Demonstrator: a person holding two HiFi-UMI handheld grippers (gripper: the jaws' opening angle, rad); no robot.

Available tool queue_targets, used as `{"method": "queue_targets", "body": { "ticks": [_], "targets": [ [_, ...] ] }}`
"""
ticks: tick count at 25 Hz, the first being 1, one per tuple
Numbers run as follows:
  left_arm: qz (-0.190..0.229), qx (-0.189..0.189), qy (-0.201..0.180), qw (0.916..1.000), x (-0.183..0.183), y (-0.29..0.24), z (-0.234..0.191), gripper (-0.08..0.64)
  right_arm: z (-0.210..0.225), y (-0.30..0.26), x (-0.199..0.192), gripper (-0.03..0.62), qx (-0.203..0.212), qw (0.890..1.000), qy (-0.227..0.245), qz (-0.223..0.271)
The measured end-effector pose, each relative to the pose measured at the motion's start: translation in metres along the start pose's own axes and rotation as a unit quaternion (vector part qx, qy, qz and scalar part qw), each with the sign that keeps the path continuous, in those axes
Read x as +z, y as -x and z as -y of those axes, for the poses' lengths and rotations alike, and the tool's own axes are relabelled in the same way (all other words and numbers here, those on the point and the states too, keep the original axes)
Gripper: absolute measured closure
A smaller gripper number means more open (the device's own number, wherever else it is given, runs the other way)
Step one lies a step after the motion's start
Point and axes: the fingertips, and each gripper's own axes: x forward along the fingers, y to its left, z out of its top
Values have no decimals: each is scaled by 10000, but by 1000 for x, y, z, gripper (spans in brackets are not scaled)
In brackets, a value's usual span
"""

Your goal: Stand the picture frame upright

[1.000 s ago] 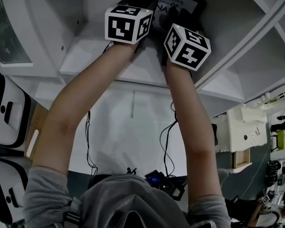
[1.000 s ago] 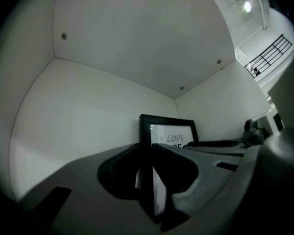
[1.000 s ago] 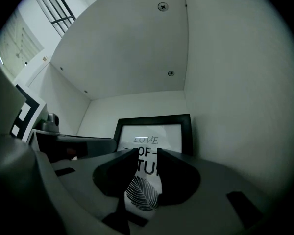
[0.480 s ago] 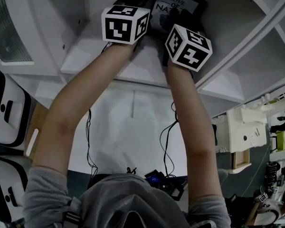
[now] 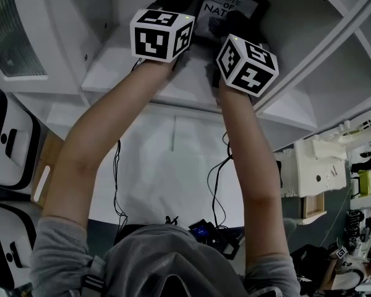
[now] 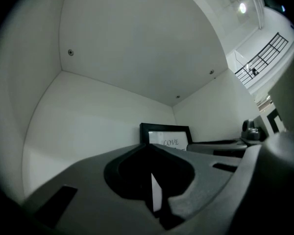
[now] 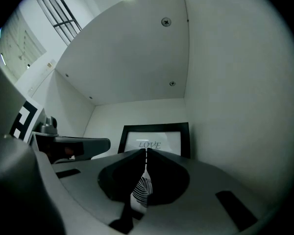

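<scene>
Both jaws just closed: left hand-held gripper and right hand-held gripper now together, nothing between. Picture frame unchanged, upright at shelf back.

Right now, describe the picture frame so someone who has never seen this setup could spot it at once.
Find the white shelf compartment at the top of the head view. The picture frame stands at its far end, by the back wall. It is the only dark-edged thing against those bare white panels: a black border round a white print that reads LOVE.
</scene>
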Motion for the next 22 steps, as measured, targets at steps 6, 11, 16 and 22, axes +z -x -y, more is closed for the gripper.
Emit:
{"method": "queue_targets", "body": {
  "ticks": [6,11,16,22],
  "targets": [
    [5,-118,66,9999,5,12,5,552,-7,16,16,565,57,9996,200,177],
    [102,-149,-142,9997,16,27,11,552,-10,31,28,565,115,9995,124,277],
    [216,-197,-488,9984,28,51,20,552,-15,52,37,565,155,9993,16,354],
    [333,-299,-661,9968,38,81,36,552,-19,81,46,565,215,9988,-63,428]
  ]
}}
